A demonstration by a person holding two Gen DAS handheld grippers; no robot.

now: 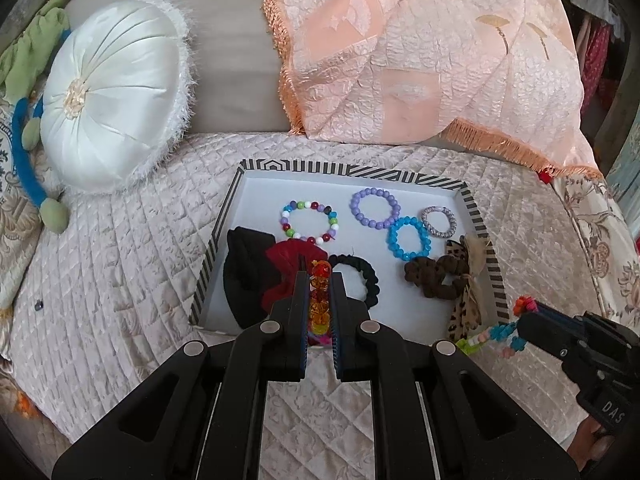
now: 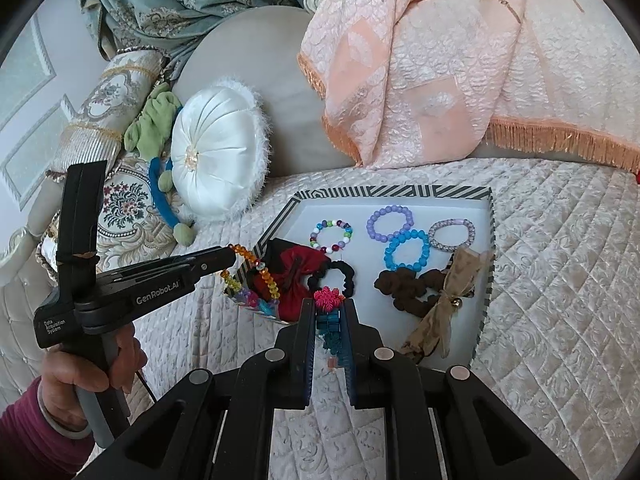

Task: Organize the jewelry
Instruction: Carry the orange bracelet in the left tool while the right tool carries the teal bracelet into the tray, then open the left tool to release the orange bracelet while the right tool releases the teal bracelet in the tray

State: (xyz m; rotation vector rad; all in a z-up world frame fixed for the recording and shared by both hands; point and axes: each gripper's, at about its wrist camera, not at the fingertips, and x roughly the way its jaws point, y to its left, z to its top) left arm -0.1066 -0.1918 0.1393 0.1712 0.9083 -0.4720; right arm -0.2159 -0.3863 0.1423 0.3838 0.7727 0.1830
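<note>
Between the fingers of the left gripper, which are closed tight, sits a strand of orange and amber faceted beads; in the right wrist view this rainbow bead bracelet loops down from those fingertips over the near left corner of the tray. The right gripper is likewise clamped, its fingers nearly together on a bracelet of turquoise and pink flower-shaped beads, whose loose end hangs below the fingertips in the left wrist view. Just beyond the left fingers, inside the striped-rimmed tray, lie a red scrunchie on a black cloth piece and, to the right of the tips, a black scrunchie. Past the right fingers and to their right lie a brown scrunchie and a tan bow with leopard print against the tray's right wall. Farther in are a blue bead bracelet, touching a lilac bead bracelet, a silver-and-lilac bracelet and a multicoloured bead bracelet. The tray rests on a quilted bed cover; beyond it stand a white round cushion and a peach fringed throw.
</note>
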